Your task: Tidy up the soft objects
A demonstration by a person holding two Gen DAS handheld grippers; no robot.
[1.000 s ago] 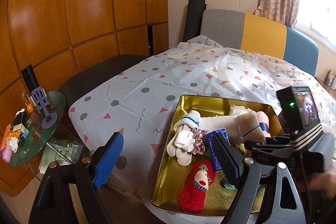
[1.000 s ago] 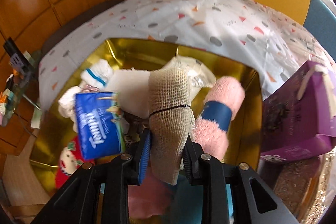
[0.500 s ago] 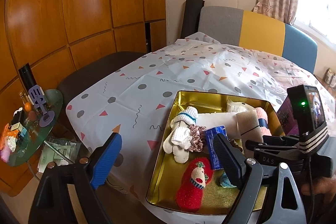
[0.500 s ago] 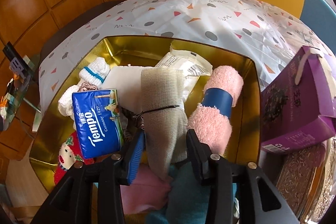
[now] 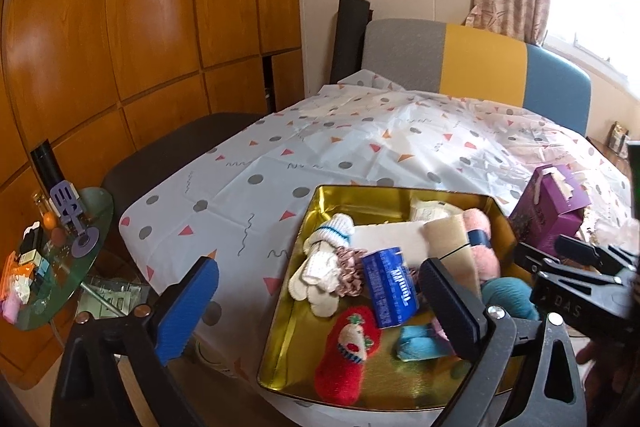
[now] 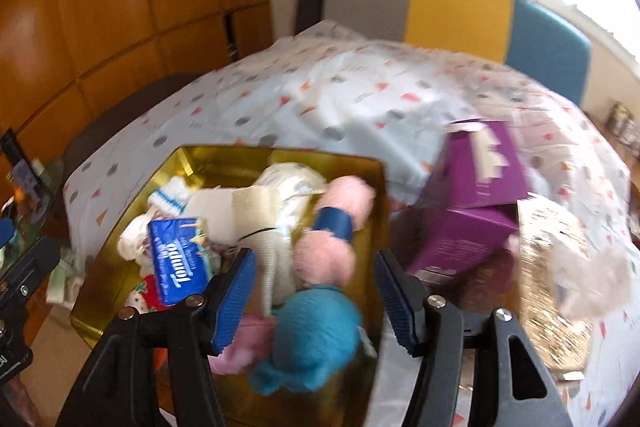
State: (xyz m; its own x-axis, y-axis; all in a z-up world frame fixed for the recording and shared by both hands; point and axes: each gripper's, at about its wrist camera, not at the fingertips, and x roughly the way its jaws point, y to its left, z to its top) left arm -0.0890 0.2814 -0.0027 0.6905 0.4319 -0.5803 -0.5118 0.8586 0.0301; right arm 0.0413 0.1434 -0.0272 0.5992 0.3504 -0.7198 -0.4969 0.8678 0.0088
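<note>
Gold-coloured tin tray sits at the near edge of the bench under a spotted white cloth, and nearly all the soft things already lie in it: a beige cloth roll bound with a black band, a pink roll with a blue band, a blue tissue pack, white socks, a red plush slipper and a teal woolly piece nearest the camera. The right tool hangs above the tray's near end with its jaws opening; the beige roll and the teal piece show in the gap, but the pads press on neither (the right wrist view is blurred, so fine contact is hard to read). The left tool has its jaws spreading wide with nothing between them, one finger over the cloth and the other over the tray. My reading is that a placing step is just finishing, the beige roll let go into the tray. A pale fluffy thing appears to lie outside, beyond the purple box, and looks like the likely next pick. Reaching it would call for lifting the right tool clear of the tray wall, swinging past the box without knocking it, and closing gently on the fluff.
</note>
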